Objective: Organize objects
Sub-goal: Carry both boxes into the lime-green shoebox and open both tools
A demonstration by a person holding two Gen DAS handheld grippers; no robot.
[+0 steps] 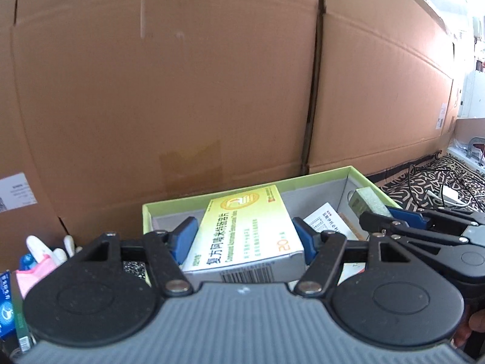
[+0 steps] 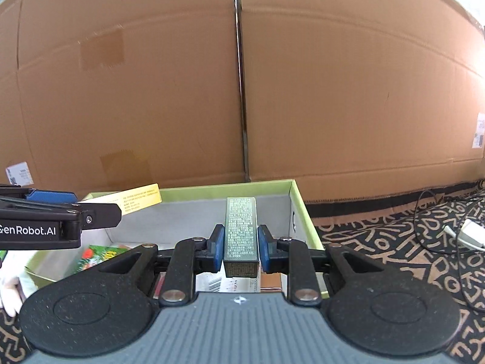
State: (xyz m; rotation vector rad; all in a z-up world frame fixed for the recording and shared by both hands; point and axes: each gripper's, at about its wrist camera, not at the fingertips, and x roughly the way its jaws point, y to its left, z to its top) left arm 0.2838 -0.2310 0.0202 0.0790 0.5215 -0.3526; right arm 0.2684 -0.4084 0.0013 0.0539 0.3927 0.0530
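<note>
While the yellow box (image 1: 245, 230) is being held flat by the left gripper (image 1: 245, 239), the thin grey box (image 2: 241, 233) is being held by the right gripper (image 2: 241, 242), pointing far, over the green tray (image 2: 298, 200).

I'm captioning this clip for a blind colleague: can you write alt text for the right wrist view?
The right tool grips a slim dark green box over an open green-rimmed tray. At left, the left tool holds a yellow medicine box above the same tray, with large cardboard cartons behind.
</note>
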